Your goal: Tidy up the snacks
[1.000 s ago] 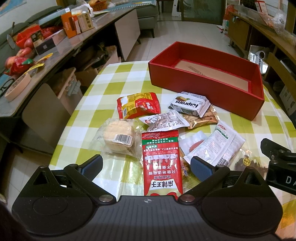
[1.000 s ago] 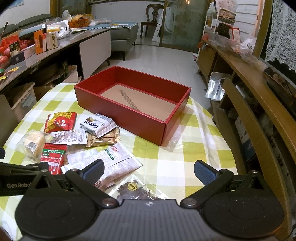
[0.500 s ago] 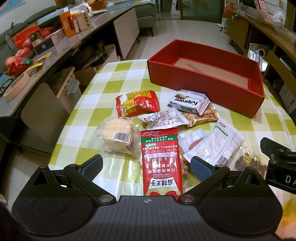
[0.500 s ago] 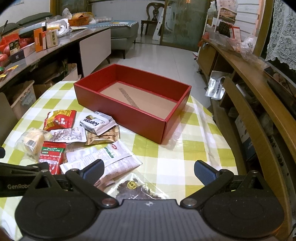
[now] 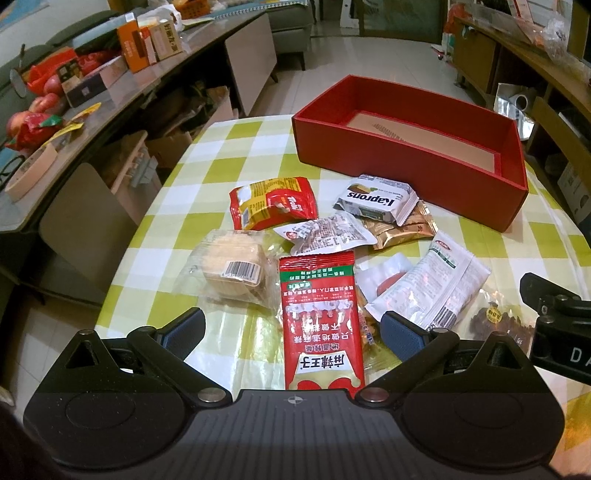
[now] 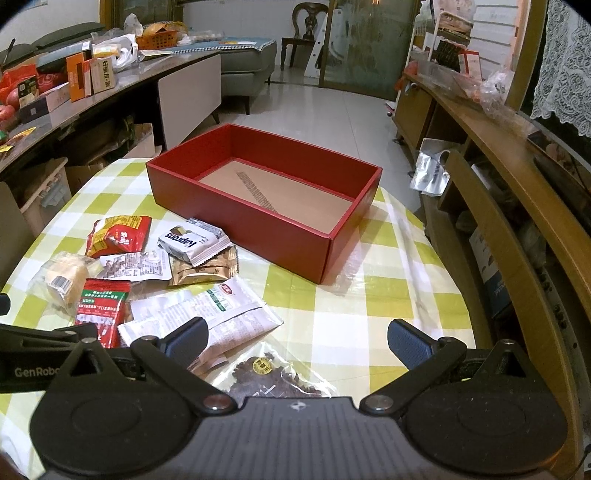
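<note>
Glossy snack packets are heaped on a green-checked, plastic-covered desk [image 5: 177, 192], the lowest ones half buried. A long red sachet [image 5: 320, 321] is cut off beneath the left tool [image 5: 291, 328], held wide open. A matte red cardboard box [image 6: 258, 218] sits beyond. The right tool [image 6: 295, 343] is likewise spread, empty.

Pale tiled floor [image 6: 332, 118], grey sofa [image 6: 243, 70], wooden chair [image 6: 304, 22], cluttered sideboard [image 6: 110, 96], perhaps glass doors [image 6: 362, 48]

Probably a home living room: grey sofa [image 6: 243, 70], wooden chair [image 6: 308, 14], checked-cloth table [image 6: 388, 295].
</note>
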A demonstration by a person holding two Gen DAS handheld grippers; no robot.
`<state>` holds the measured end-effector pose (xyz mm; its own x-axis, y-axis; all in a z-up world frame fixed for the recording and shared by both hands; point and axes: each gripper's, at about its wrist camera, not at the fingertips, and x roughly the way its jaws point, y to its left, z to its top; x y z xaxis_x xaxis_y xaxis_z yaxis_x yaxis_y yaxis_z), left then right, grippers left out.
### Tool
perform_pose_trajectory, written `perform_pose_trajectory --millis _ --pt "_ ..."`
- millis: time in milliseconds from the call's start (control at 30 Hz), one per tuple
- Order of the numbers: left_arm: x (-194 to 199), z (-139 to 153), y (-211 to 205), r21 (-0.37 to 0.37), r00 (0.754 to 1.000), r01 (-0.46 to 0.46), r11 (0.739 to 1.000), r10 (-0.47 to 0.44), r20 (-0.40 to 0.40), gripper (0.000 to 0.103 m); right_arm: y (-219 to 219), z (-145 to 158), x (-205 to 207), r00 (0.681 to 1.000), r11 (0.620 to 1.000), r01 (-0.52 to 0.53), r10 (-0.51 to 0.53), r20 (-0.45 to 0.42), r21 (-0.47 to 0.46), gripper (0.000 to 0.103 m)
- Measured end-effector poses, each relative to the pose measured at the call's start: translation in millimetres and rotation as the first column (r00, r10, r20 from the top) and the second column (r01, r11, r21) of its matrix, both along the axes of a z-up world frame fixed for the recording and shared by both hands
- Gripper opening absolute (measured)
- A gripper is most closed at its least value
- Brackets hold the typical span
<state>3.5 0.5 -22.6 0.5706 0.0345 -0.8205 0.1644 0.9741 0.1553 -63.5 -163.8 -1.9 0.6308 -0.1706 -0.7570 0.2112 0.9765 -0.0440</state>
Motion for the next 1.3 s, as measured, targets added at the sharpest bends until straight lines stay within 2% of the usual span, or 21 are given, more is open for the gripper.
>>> perform_pose_trajectory --millis 400,667,1000,1100,1167,1233,1300 --pt "3.4 -6.9 0.0 0.008 1.000 -0.001 1.000 0.002 -0.028 0.102 -7.6 -1.2 1.2 1.000 1.000 0.025 -0.025 -0.010 0.008 0.103" --pt "21.7 -37.9 14.4 -0.018 0.982 -0.074 0.997 0.070 -0.178 0.100 -21.0 1.6 -2.3 0.999 0.998 0.051 -0.051 -0.008 0.046 0.103" --pt "36.4 -60.2 9.4 -0.044 0.963 -0.122 0.992 0.108 -0.246 0.102 -38.5 -1.4 -5.4 0.996 0.990 0.083 -0.080 -0.027 0.111 0.103" --pt "34.3 -64.6 4.9 -0.045 0.961 -0.112 0.993 0.096 -0.261 0.102 -46.8 -8.2 -3.0 0.992 0.985 0.119 -0.112 -0.060 0.127 0.103" --pt "31.7 -62.6 4.2 -0.056 0.963 -0.095 0.994 0.078 -0.259 0.095 -52.2 -15.3 -3.0 0.987 0.977 0.143 -0.130 -0.090 0.157 0.103" --pt "30.0 -57.6 7.9 -0.108 0.960 -0.078 0.991 0.046 -0.277 0.076 -56.9 -24.3 -2.0 0.981 0.967 0.172 -0.150 -0.127 0.188 0.103" --pt "28.0 -55.9 13.1 -0.141 0.953 -0.081 0.987 0.035 -0.300 0.067 -58.2 -31.6 -0.2 0.974 0.958 0.192 -0.159 -0.160 0.212 0.103"
